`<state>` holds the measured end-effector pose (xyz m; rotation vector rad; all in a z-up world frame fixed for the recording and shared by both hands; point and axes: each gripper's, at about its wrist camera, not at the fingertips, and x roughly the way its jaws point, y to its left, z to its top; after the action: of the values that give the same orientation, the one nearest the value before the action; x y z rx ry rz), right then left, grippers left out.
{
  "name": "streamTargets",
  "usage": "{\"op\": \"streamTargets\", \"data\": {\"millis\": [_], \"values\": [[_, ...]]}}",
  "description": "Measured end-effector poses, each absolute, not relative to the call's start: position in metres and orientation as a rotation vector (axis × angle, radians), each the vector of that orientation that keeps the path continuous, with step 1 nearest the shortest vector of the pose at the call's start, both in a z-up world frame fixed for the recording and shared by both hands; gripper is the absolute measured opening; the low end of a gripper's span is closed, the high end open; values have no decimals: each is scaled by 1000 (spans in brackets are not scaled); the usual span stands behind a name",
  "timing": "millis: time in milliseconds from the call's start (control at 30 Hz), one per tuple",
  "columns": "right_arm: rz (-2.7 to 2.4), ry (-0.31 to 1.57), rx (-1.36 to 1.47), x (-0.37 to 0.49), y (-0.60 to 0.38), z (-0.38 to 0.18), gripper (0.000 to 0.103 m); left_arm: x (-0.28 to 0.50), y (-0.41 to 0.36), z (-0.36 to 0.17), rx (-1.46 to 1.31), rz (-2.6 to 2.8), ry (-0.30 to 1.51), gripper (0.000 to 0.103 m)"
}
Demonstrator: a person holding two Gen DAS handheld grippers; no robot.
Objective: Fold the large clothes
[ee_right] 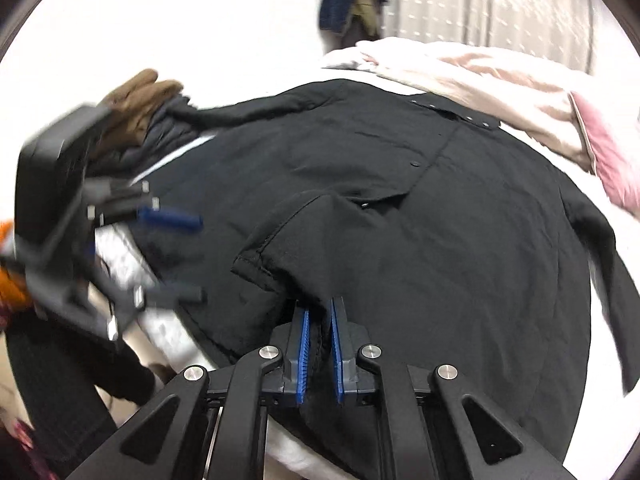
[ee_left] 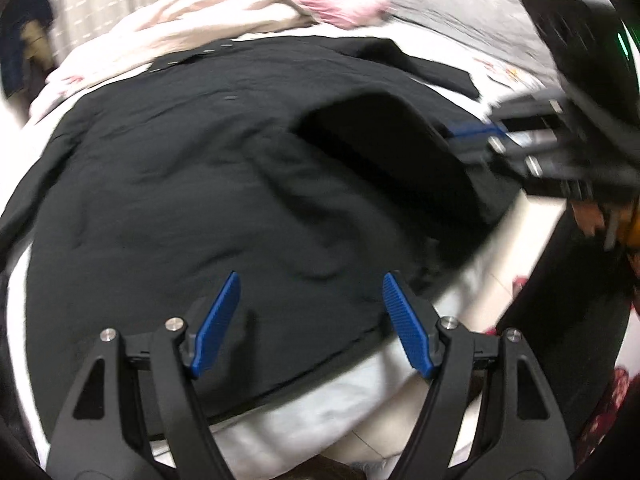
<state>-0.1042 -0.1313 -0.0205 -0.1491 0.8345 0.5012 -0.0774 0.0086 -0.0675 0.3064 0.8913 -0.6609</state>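
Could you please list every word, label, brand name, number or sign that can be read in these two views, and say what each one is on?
None: no readable text shows in either view.
The black garment bears only plain snaps, no visible label.
The pink bedding and the curtain show patterns, not letters.
The left gripper and right gripper carry no markings.

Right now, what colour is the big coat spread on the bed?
The coat is black all over; the right wrist view shows it best.
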Motion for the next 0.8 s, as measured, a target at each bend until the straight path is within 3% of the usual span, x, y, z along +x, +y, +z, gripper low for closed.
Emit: {"op": "streamTargets", "data": {"millis": [233,300,333,367,400,433,600,800], "values": [[469,820,-120,-102,-143,-17,9,-89,-28,-85,450,-700,899,74],[480,811,-110,-102,-145,-15,9,-87,-30,-87,456,-659,894,59],[487,805,-105,-105,-146,-14,9,-85,-29,-87,450,-653,900,46],[493,800,-102,-108,-148,-13,9,-82,-26,-86,427,-656,910,27],[506,791,-100,-110,-149,-12,9,-80,-22,-82,398,-649,911,15],[517,784,-100,-112,-148,-11,9,-79,-18,-78,378,-637,902,12],[631,757,-137,-126,-132,-8,7,-88,30,-20,185,-593,677,7],[726,889,-260,-128,-90,-36,8,-92,46,-2,81,-671,622,6]]}}
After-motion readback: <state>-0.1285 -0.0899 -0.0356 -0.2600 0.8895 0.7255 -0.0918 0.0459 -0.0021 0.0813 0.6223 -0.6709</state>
